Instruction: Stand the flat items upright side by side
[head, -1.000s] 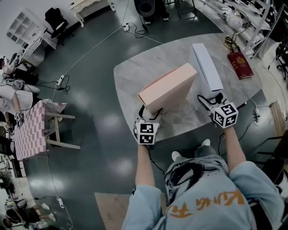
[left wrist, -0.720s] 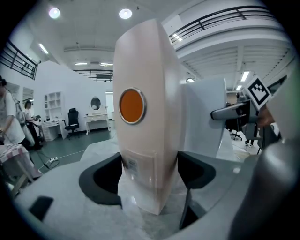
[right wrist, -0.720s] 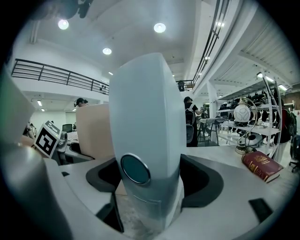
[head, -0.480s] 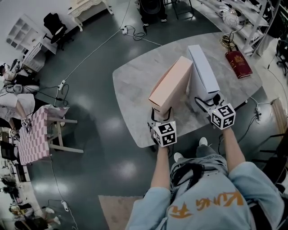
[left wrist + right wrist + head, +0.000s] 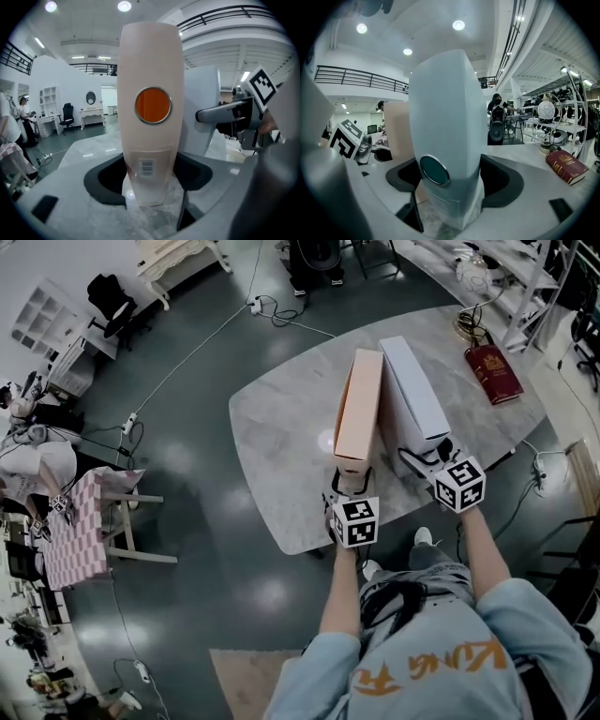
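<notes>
Slim pink box (image 5: 359,413) upright, orange disc (image 5: 153,105); white box (image 5: 412,395) alongside.

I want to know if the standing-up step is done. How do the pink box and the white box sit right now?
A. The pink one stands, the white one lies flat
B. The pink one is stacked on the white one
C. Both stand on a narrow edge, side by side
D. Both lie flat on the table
C: in the head view the pink box and the white box both stand on edge on the table, close beside each other.
</notes>
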`<state>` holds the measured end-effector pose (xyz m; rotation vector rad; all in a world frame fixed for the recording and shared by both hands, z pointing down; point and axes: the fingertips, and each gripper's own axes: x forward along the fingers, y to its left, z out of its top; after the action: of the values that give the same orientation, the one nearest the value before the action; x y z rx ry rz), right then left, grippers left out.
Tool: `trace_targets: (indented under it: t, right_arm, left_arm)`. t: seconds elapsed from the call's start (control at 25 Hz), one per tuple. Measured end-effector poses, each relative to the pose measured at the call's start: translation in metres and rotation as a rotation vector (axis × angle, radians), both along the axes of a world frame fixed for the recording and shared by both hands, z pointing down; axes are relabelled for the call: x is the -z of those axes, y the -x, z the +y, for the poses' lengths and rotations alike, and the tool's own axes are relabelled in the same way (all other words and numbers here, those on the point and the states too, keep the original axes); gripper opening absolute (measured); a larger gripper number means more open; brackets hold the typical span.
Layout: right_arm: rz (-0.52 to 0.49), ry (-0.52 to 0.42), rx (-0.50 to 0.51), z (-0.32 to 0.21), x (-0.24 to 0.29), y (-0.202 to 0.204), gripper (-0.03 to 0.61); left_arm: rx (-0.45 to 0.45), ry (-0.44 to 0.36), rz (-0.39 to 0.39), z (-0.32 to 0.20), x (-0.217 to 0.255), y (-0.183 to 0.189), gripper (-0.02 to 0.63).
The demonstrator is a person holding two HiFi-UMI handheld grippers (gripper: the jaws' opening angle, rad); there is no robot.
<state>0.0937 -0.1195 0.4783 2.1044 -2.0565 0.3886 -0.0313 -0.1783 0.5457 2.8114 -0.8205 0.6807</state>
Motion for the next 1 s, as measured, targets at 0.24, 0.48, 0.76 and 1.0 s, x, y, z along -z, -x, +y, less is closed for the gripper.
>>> trace_targets:
  t: [0.24,0.48,0.76,1.0]
  right_arm:
    - [-0.005,0.009,0.047,-0.003,-0.004,-0.008,0.38]
    - [-0.012,0.021,0.103,-0.007,-0.003,-0.008,0.387]
    - [-0.057,0.042,0.239,-0.011,0.002,0.004,0.408]
    - [-0.061,0.05,0.295,-0.011,0.001,-0.003,0.395]
  left_arm:
    - [-0.093,-0.004,-0.031,0.011,-0.004,-0.03,0.339]
    - [-0.123,-0.002,-0.049,0.014,-0.004,-0.054,0.362]
    - [-0.209,-0.005,-0.078,0.019,-0.003,-0.068,0.371]
    - [-0.268,-0.011,-0.102,0.018,-0.006,-0.078,0.376]
